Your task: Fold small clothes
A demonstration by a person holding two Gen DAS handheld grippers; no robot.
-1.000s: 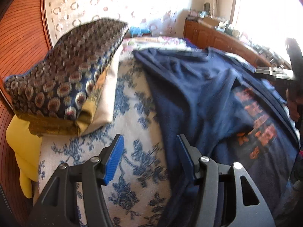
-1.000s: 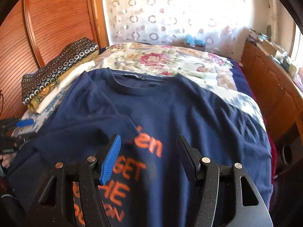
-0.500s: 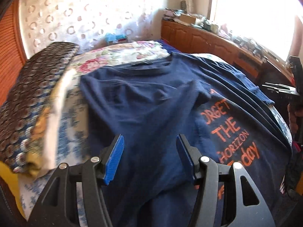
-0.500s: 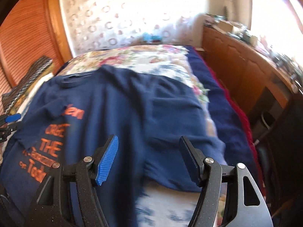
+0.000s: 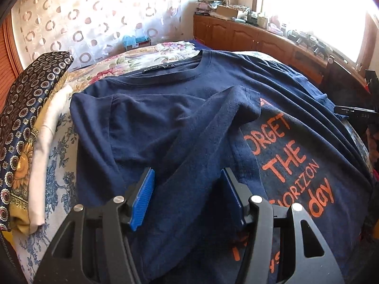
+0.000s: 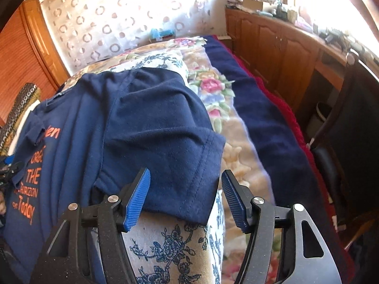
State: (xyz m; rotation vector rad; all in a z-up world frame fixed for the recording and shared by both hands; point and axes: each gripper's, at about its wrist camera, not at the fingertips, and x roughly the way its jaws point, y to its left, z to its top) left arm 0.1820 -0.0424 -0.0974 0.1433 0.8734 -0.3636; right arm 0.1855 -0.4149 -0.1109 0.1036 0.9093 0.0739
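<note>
Item: navy T-shirt (image 5: 180, 108) lay face up on bed (image 6: 236, 161), one sleeve folded across chest | Handling: soft, light, limp; take right sleeve (image 6: 170, 146) at its hem | Claws: left claw (image 5: 187, 198) open, empty; right claw (image 6: 186, 200) open, jaws just narrowing, probably above the hem | Change: views swung from pillows to shirt.

- The left gripper (image 5: 187, 198) has swung from the blue-flowered bedsheet (image 5: 56, 189) to over the navy T-shirt (image 5: 165, 123), above its folded-in sleeve (image 5: 213, 127).
- The right gripper (image 6: 186, 197) has moved from the orange print (image 6: 29, 182) to the other sleeve (image 6: 165, 146); its jaws, just closing slightly, stand apart.
</note>
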